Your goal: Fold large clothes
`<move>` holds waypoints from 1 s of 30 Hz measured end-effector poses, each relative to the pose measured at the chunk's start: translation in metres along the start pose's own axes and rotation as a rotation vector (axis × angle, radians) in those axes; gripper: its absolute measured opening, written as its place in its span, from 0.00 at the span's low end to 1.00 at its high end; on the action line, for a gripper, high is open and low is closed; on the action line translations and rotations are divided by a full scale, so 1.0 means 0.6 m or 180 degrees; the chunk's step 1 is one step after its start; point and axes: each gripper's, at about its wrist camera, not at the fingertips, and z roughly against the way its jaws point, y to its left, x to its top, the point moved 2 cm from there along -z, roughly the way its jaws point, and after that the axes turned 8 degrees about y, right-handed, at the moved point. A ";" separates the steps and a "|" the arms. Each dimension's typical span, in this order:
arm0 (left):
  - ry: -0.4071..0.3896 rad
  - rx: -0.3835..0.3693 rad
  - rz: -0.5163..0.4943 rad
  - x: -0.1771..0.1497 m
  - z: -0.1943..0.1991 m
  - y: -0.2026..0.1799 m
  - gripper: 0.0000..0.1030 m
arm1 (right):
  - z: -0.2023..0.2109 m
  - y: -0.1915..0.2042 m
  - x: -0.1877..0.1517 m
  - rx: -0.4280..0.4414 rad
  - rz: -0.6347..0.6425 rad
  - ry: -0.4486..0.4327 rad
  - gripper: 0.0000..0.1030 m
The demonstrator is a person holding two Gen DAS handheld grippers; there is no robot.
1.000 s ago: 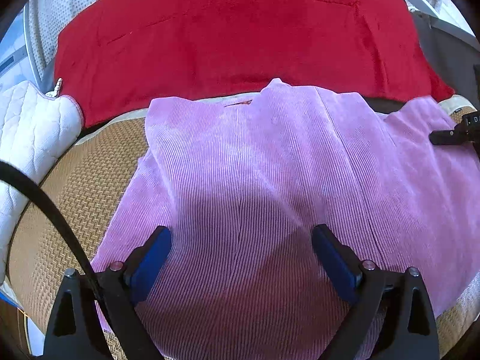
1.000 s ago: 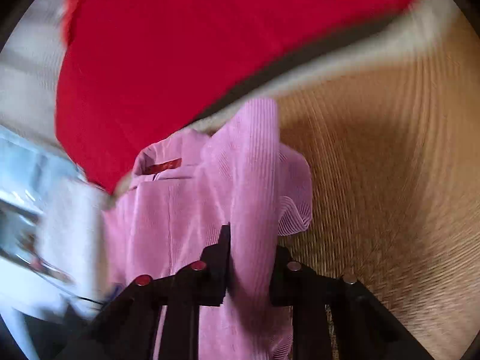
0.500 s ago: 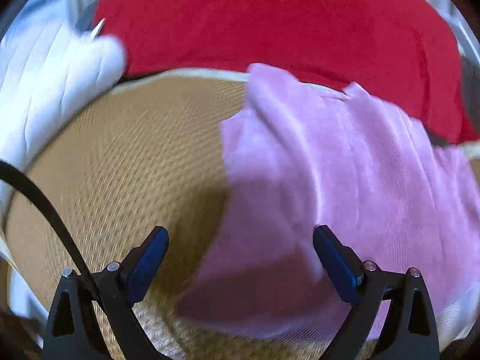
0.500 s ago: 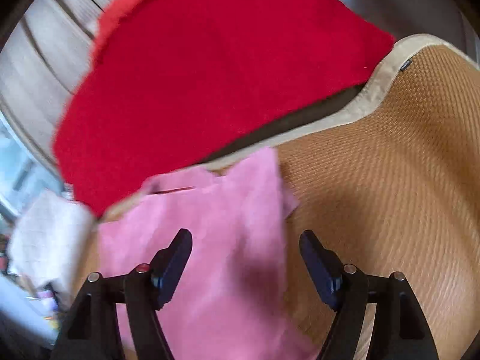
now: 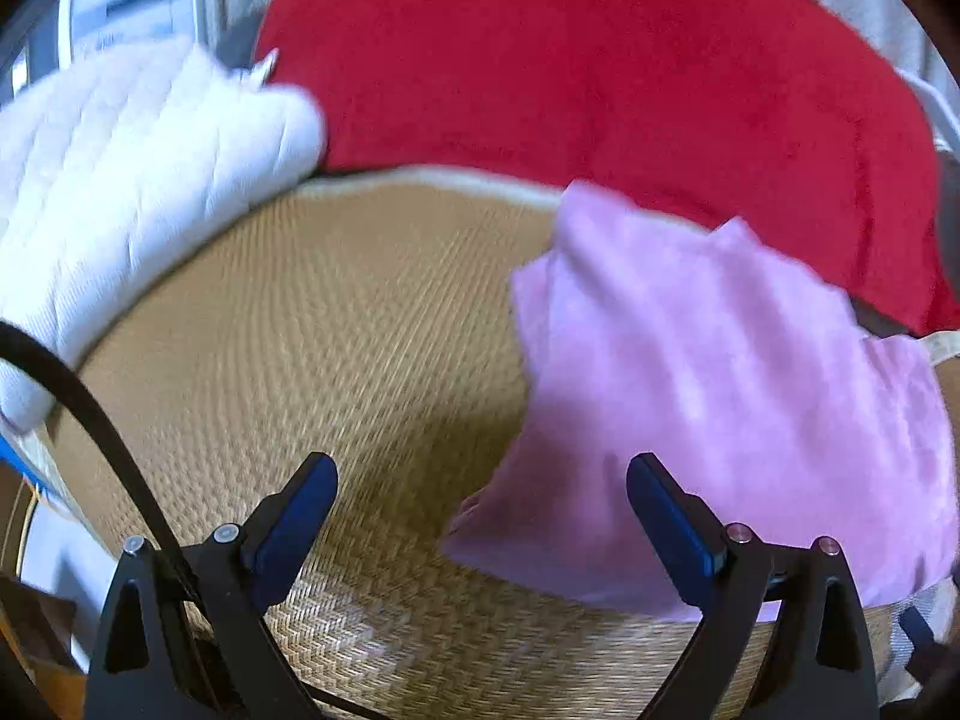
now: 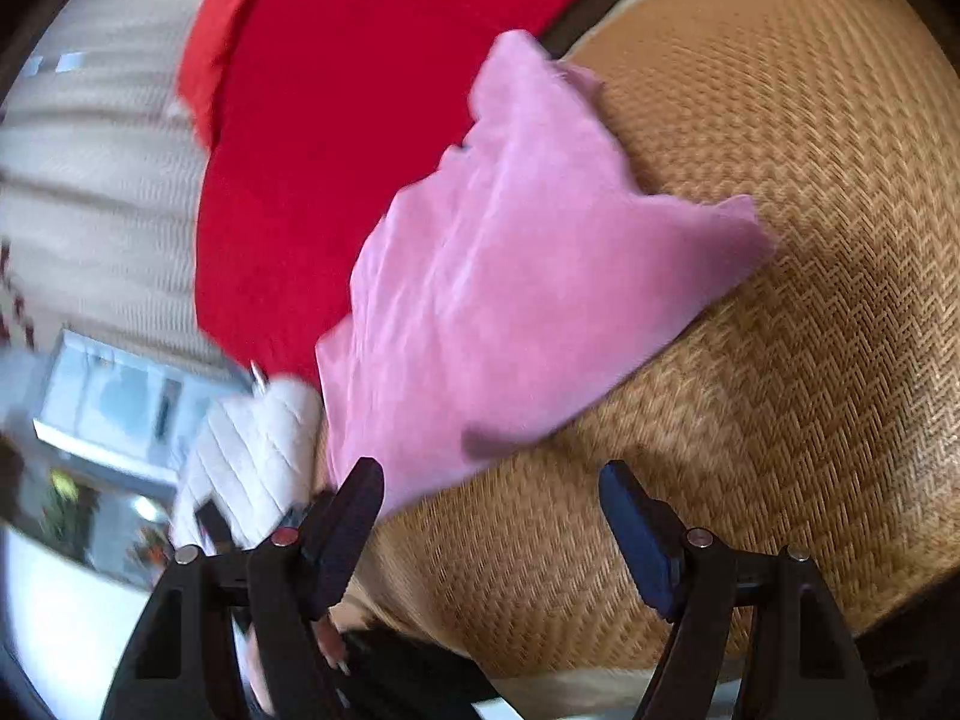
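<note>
Both the left gripper [image 5: 480, 504] and right gripper [image 6: 492, 504] have jaws spread, empty, above the woven tan mat [image 5: 336, 324]. The folded pink corduroy garment [image 5: 720, 396] lies right in the left view; only the right view shows its pointed far-right corner [image 6: 744, 222].

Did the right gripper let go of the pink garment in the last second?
Yes. The right gripper was clamped on the pink garment a second ago; now its jaws stand wide apart over the woven mat, and the garment lies on it.

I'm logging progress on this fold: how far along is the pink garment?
Done: the pink garment lies folded into a compact shape on the woven mat. In hand: nothing; the left hand-held gripper and right hand-held gripper are both open. Left: probably a further fold or tidying; its edges look uneven.
</note>
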 end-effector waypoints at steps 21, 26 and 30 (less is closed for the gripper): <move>-0.0175 -0.0126 -0.0922 0.018 -0.027 -0.169 0.95 | -0.046 0.031 0.072 -0.0288 0.0007 -0.0458 0.75; -0.0029 -0.0024 -0.1023 0.018 -0.071 -0.179 0.95 | -0.070 0.045 0.081 -0.0448 0.0118 -0.0491 0.75; -0.0071 -0.0151 -0.0843 0.037 -0.053 -0.159 0.95 | -0.081 0.049 0.089 -0.0453 0.0145 -0.0492 0.75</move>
